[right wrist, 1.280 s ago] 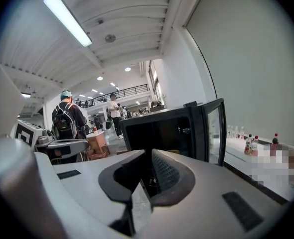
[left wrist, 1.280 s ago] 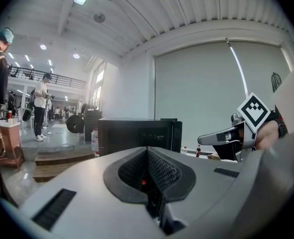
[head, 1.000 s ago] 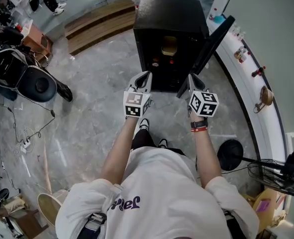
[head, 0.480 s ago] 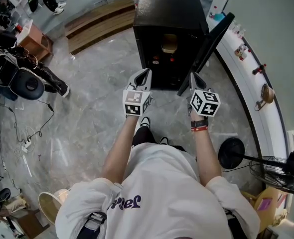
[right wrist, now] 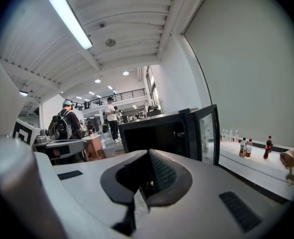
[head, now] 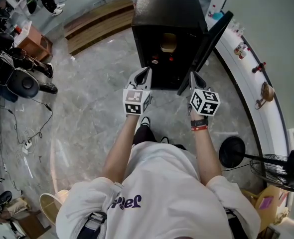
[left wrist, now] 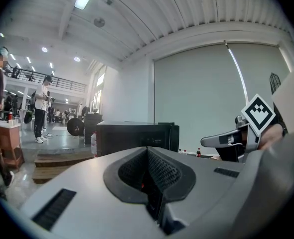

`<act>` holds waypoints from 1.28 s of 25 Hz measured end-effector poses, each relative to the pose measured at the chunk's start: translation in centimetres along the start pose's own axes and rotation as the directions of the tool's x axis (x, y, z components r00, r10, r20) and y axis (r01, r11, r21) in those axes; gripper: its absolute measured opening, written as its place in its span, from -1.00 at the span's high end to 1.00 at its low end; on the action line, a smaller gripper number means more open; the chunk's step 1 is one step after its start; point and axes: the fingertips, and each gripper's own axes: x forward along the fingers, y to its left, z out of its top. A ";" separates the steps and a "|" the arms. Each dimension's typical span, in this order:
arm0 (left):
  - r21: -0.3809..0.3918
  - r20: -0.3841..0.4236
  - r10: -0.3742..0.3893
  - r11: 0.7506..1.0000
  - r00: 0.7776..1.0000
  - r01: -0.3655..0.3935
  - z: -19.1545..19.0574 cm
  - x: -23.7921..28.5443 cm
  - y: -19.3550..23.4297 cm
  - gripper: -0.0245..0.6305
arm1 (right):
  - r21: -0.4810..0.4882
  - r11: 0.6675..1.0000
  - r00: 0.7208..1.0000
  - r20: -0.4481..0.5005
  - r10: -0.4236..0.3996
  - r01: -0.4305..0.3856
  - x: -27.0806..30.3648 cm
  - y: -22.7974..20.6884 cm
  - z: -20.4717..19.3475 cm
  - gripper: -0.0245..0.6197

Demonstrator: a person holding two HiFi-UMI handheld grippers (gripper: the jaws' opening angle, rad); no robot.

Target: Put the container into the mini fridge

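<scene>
The black mini fridge (head: 169,14) stands on the floor ahead of me, its door (head: 209,44) swung open to the right. On an upper shelf inside sits a tan container (head: 169,42), with small red items (head: 171,59) on a lower shelf. My left gripper (head: 147,72) and right gripper (head: 192,75) are level in front of the opening, a short way from it, both shut and empty. In the left gripper view the jaws (left wrist: 148,151) meet before the fridge (left wrist: 132,136). In the right gripper view the jaws (right wrist: 148,154) are closed, with the fridge (right wrist: 154,133) beyond them.
A white ledge (head: 246,68) with bottles and small objects runs along the right wall. A fan (head: 281,171) and its round black base (head: 231,153) stand at lower right. A wooden platform (head: 99,21) lies behind the fridge on the left; black gear (head: 17,81) and cables (head: 27,133) are at far left.
Both grippers hold almost the same place. At the far left a person's legs and the black gear have drawn back toward the frame's edge.
</scene>
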 end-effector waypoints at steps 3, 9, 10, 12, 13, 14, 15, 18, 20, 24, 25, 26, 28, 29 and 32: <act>-0.003 0.002 0.004 1.000 1.000 -0.004 0.0 0.2 0.1 0.86 | -0.003 1.000 1.000 -0.003 -0.002 0.002 0.2 -0.2 0.0 0.88; 0.001 0.003 -0.001 1.000 1.000 0.001 -0.1 1.4 0.1 0.86 | -0.006 1.000 1.000 -0.004 -0.004 0.004 1.0 -0.9 -0.2 0.88; 0.001 0.002 -0.001 1.000 1.000 0.001 -0.2 1.6 0.2 0.86 | -0.006 1.000 1.000 -0.005 -0.005 0.005 1.2 -1.0 -0.2 0.88; 0.002 -0.003 -0.003 1.000 1.000 0.003 -0.2 1.9 0.4 0.86 | -0.005 1.000 1.000 -0.007 -0.007 0.007 1.5 -1.1 -0.3 0.88; 0.003 -0.005 -0.004 1.000 1.000 0.004 -0.3 2.1 0.6 0.86 | -0.004 1.000 1.000 -0.009 -0.008 0.008 1.7 -1.1 -0.3 0.88; 0.002 -0.007 -0.005 1.000 1.000 0.005 -0.3 2.3 0.7 0.86 | -0.004 1.000 1.000 -0.010 -0.009 0.009 1.9 -1.2 -0.4 0.88; 0.002 -0.009 -0.006 1.000 1.000 0.006 -0.4 2.5 0.8 0.86 | -0.004 1.000 1.000 -0.011 -0.010 0.010 2.1 -1.3 -0.4 0.88; -0.001 -0.010 -0.008 1.000 1.000 0.008 -0.3 3.3 1.1 0.86 | -0.003 1.000 1.000 -0.014 -0.014 0.014 2.8 -1.7 -0.2 0.88; -0.001 -0.011 -0.010 1.000 1.000 0.010 -0.3 3.8 1.3 0.86 | -0.004 1.000 1.000 -0.017 -0.016 0.016 3.2 -1.9 -0.1 0.88; -0.008 -0.009 -0.009 1.000 1.000 0.009 -0.2 4.9 1.6 0.86 | -0.013 1.000 1.000 -0.013 -0.017 0.017 4.0 -2.5 0.5 0.88; -0.010 -0.008 -0.010 1.000 1.000 0.010 -0.1 5.3 1.7 0.86 | -0.012 1.000 1.000 -0.010 -0.020 0.020 4.3 -2.8 0.7 0.88; -0.013 -0.008 -0.012 1.000 1.000 0.012 0.0 5.6 1.7 0.86 | -0.010 1.000 1.000 -0.006 -0.023 0.023 4.5 -3.0 0.9 0.88; -0.017 -0.010 -0.015 1.000 1.000 0.015 0.0 6.1 1.8 0.86 | -0.006 1.000 1.000 -0.004 -0.028 0.028 4.9 -3.6 1.2 0.88; -0.019 -0.012 -0.017 1.000 1.000 0.017 0.0 6.4 1.9 0.86 | -0.006 0.999 1.000 -0.005 -0.031 0.031 5.0 -3.8 1.3 0.88; -0.028 -0.015 -0.027 0.999 1.000 0.027 0.1 7.3 1.9 0.86 | -0.001 0.999 0.999 -0.004 -0.044 0.044 5.2 -4.7 1.5 0.88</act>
